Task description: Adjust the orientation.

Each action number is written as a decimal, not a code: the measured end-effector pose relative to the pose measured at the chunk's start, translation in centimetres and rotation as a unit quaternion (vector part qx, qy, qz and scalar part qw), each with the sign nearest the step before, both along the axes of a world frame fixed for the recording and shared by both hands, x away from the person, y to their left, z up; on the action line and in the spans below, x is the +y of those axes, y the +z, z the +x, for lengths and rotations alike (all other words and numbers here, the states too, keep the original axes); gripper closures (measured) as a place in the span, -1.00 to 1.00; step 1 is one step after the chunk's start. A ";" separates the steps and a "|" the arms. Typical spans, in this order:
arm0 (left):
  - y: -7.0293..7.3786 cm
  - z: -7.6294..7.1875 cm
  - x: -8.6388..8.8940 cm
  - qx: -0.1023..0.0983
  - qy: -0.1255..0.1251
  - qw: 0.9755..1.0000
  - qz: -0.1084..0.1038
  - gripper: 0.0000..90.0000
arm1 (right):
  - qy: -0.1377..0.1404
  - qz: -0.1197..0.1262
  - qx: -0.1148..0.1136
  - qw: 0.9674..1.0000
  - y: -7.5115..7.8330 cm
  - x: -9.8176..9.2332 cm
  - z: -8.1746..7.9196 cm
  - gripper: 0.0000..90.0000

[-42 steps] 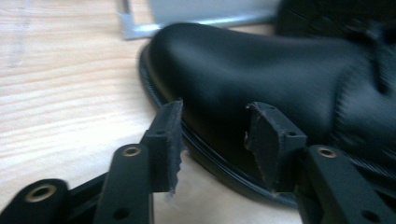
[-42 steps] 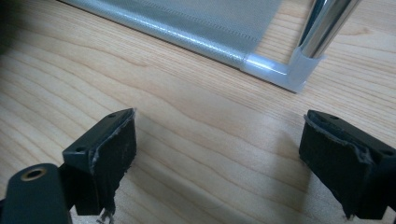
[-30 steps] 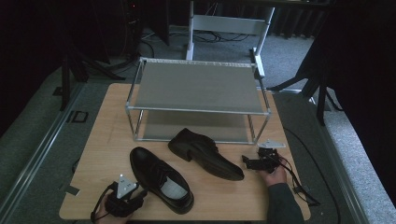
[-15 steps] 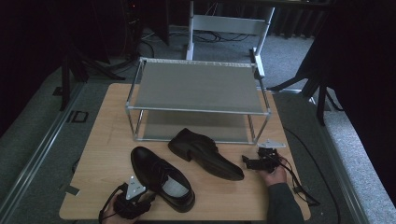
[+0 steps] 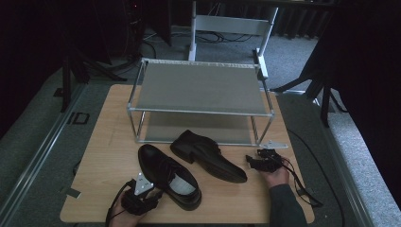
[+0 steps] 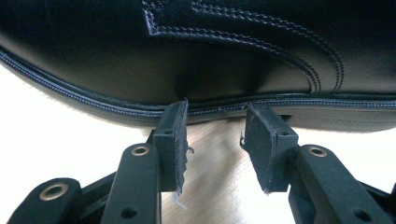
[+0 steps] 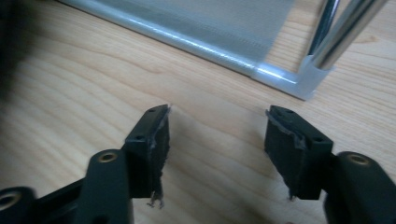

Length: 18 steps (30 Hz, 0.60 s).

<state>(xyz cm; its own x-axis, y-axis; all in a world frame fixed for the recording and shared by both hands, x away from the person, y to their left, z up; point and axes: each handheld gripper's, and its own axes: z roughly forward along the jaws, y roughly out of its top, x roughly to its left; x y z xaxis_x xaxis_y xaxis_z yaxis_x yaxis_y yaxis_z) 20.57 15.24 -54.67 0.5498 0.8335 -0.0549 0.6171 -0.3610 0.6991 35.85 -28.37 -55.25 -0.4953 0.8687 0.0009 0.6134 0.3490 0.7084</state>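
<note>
Two black leather shoes lie on the wooden table (image 5: 108, 142) in front of a two-shelf metal rack (image 5: 198, 87). The nearer shoe (image 5: 168, 172) points away from me, and its side looms close ahead (image 6: 210, 46) in the left gripper view. My left gripper (image 5: 155, 195) is open, its tips (image 6: 215, 123) at the shoe's sole edge with bare wood between them. The other shoe (image 5: 208, 153) lies toe to the right. Just right of that toe my right gripper (image 5: 249, 162) is open over bare wood (image 7: 217, 116). Its jaws have just been closing with nothing between them.
The rack's lower shelf corner and post (image 7: 299, 77) stand close ahead of the right gripper. A grey metal frame (image 5: 231, 26) stands behind the table, with dark stand legs (image 5: 326, 94) and cables on the carpet around it.
My left gripper has shifted right, up against the near shoe's side. The right hand and both shoes have stayed where they were.
</note>
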 end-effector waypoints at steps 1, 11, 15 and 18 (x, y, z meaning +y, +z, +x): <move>0.0 0.0 0.0 0.000 0.000 1.000 0.001 0.32 | 0.002 0.001 -0.002 1.000 0.2 0.1 -0.1 -0.07; -0.1 0.3 -0.2 -0.002 -0.003 1.000 0.001 0.31 | 0.052 0.035 -0.058 0.996 5.1 1.8 -3.3 -0.25; -0.2 0.3 -0.1 -0.002 0.001 1.000 -0.003 0.24 | 0.096 0.054 -0.069 0.992 7.4 2.7 -5.7 -0.39; -0.2 0.3 -0.1 -0.002 0.002 1.000 -0.004 0.23 | 0.127 0.065 -0.069 0.987 8.1 3.4 -6.9 -0.47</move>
<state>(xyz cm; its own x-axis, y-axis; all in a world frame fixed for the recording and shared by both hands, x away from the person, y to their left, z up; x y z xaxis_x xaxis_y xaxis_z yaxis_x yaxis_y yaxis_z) 20.91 15.18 -54.86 0.5471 0.8350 -0.0590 0.6160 -0.3538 0.7039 28.96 -24.99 -47.15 -0.7004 0.7134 0.0207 0.4118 0.3802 0.8282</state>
